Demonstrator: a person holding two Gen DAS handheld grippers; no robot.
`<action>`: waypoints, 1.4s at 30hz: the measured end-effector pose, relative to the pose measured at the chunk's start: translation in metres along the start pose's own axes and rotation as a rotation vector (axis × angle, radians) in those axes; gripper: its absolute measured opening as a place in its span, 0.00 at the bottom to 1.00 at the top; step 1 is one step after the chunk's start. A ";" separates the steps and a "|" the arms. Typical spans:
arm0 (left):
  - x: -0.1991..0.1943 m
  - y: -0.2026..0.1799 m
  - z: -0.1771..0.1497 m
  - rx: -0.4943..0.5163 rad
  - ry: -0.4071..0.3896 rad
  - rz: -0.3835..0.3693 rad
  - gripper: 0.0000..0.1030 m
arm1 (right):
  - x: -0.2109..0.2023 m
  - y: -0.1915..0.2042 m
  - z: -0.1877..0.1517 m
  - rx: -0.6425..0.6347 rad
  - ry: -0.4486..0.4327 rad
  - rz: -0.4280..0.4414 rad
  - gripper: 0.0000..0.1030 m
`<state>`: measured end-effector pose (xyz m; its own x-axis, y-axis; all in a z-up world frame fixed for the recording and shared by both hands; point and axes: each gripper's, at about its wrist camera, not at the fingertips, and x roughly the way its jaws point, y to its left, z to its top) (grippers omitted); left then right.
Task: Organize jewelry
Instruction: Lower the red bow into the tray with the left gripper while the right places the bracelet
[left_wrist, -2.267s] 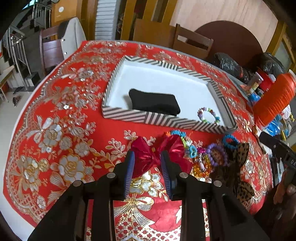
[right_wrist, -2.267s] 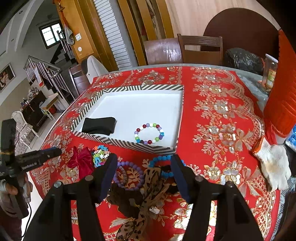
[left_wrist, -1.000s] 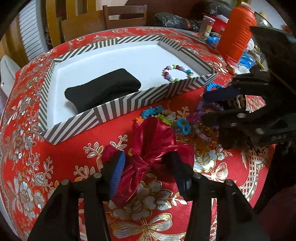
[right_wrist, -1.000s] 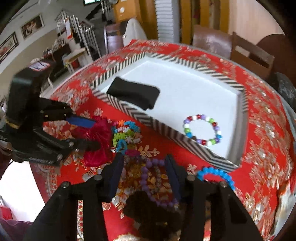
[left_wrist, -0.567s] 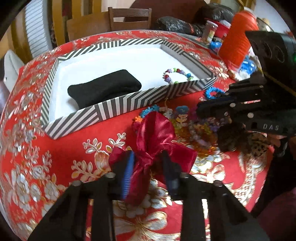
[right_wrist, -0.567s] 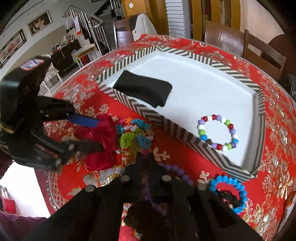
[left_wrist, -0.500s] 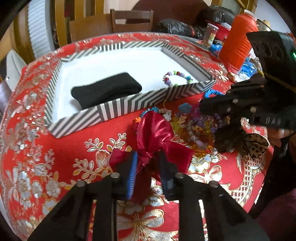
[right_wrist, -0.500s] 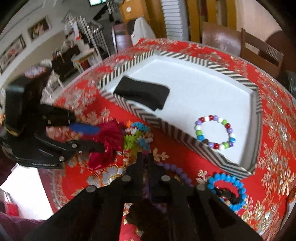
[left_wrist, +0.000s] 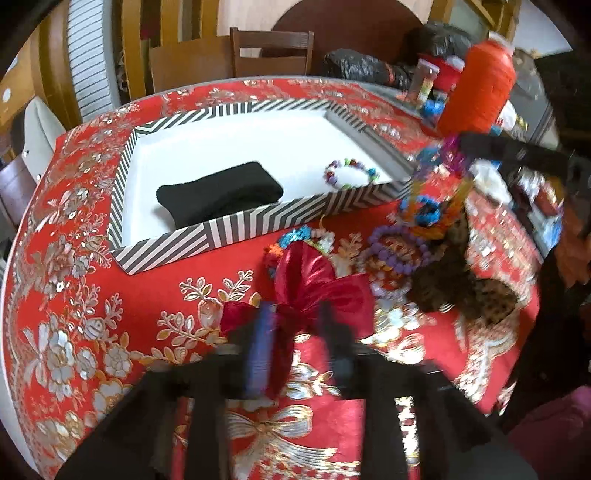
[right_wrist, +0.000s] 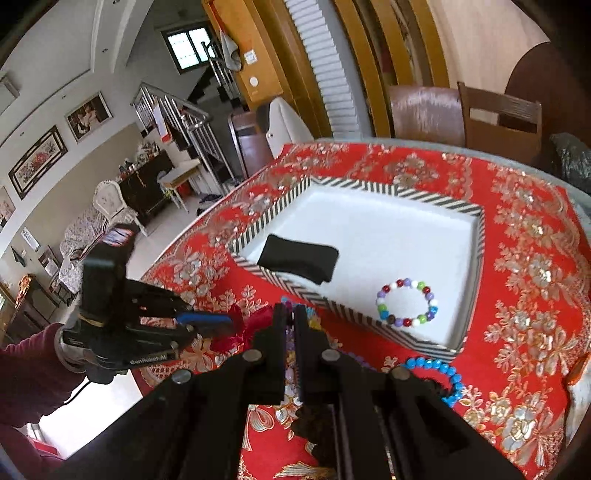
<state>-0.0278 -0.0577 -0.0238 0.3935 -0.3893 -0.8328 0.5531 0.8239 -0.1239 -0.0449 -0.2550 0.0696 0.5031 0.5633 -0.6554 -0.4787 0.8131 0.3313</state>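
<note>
A red satin bow lies on the red tablecloth. My left gripper straddles its knot; the jaws are opening, and the pads still touch the ribbon. In the right wrist view the left gripper holds the bow at its tips. My right gripper is shut on a multicoloured bead bracelet, which dangles blurred below the right gripper, above the pile. The striped tray holds a black pad and a bead bracelet.
A purple bracelet, a leopard-print bow and a blue bracelet lie in front of the tray. An orange container, jars and bags crowd the table's far right. Wooden chairs stand behind. A sleeve shows at the left.
My right gripper shut on the colourful bracelet in the pile and rose with it. My left gripper closed in from wide open onto the red bow's knot.
</note>
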 end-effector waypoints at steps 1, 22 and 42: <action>0.003 -0.002 0.000 0.013 0.012 -0.003 0.54 | -0.002 -0.002 0.000 0.010 -0.004 0.003 0.04; 0.007 -0.003 0.005 -0.014 0.018 0.039 0.28 | -0.016 -0.005 0.003 0.030 -0.038 0.008 0.04; -0.043 -0.004 0.032 -0.144 -0.135 0.245 0.28 | -0.024 -0.007 0.021 0.021 -0.074 -0.026 0.04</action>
<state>-0.0238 -0.0576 0.0303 0.6015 -0.2155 -0.7693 0.3241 0.9459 -0.0115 -0.0387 -0.2706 0.0971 0.5674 0.5509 -0.6120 -0.4498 0.8299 0.3301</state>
